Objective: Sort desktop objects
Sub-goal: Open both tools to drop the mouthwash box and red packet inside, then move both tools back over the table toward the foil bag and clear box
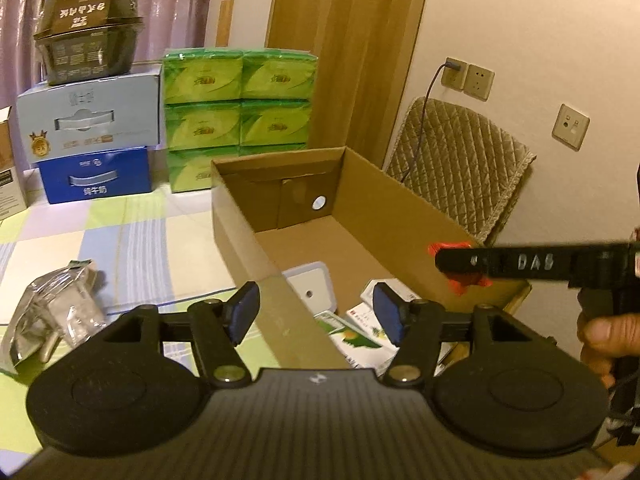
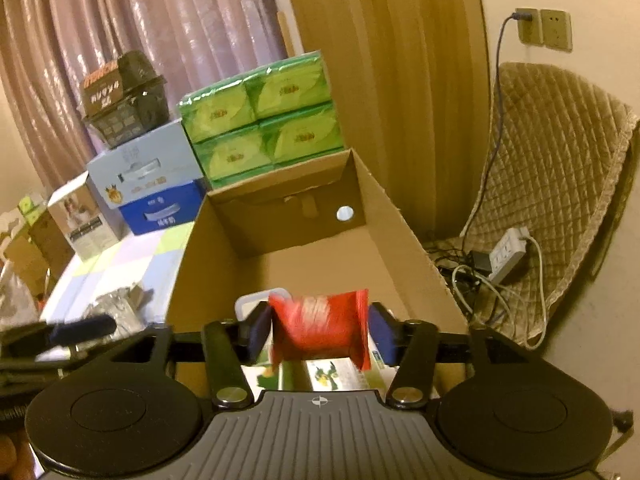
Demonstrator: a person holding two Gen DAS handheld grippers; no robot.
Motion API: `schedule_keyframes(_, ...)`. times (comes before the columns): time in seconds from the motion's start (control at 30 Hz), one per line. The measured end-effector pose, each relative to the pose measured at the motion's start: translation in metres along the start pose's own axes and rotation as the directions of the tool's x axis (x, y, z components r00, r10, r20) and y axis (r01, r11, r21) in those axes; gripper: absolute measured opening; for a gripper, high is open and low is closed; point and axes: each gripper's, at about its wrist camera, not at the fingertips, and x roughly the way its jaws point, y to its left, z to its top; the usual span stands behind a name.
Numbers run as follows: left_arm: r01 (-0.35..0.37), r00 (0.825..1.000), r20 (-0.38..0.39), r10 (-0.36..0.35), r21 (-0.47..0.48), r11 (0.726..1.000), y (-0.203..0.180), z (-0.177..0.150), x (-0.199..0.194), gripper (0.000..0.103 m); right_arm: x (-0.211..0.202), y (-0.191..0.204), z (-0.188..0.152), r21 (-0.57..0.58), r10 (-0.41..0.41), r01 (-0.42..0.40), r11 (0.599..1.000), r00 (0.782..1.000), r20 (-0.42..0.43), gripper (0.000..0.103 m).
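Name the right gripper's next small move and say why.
Probably open the jaws and drop it: the right gripper holds the red packet over the cardboard box, above the cartons already inside.

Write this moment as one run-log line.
right tool: shut on red packet, above cardboard box | left tool: open, empty, astride box wall | silver bag: on table

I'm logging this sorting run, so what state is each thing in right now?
Cardboard box: open, several items already inside.
Right claw: shut on the red packet, held over the box.
Left claw: open, empty, straddling the box's near wall.
Silver foil bag: crumpled, lying on the table outside the box.
Wall plug: plugged into the socket.
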Motion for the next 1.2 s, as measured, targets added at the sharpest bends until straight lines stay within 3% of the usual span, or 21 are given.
schedule_keyframes(0.4, -0.044, 0.999, -0.007, 0.044, -0.018, 0.999, 0.020, -0.018, -0.026, 0.073, -0.024, 0.005, 0.000, 0.015, -0.013, 0.013, 1.000, 1.000, 0.023, 0.062)
schedule_keyframes(0.73, -0.066, 0.998, 0.006, 0.066, -0.015, 0.998, 0.024, -0.026, -0.055, 0.078, -0.044, 0.033, -0.010, -0.027, 0.005, -0.004, 1.000, 1.000, 0.014, 0.069)
schedule_keyframes(1.2, -0.133, 0.990, 0.037, 0.133, -0.018, 0.991, 0.048, -0.031, -0.107, 0.093, -0.065, 0.083, -0.022, -0.098, 0.036, -0.034, 0.995, 0.999, 0.016, 0.097)
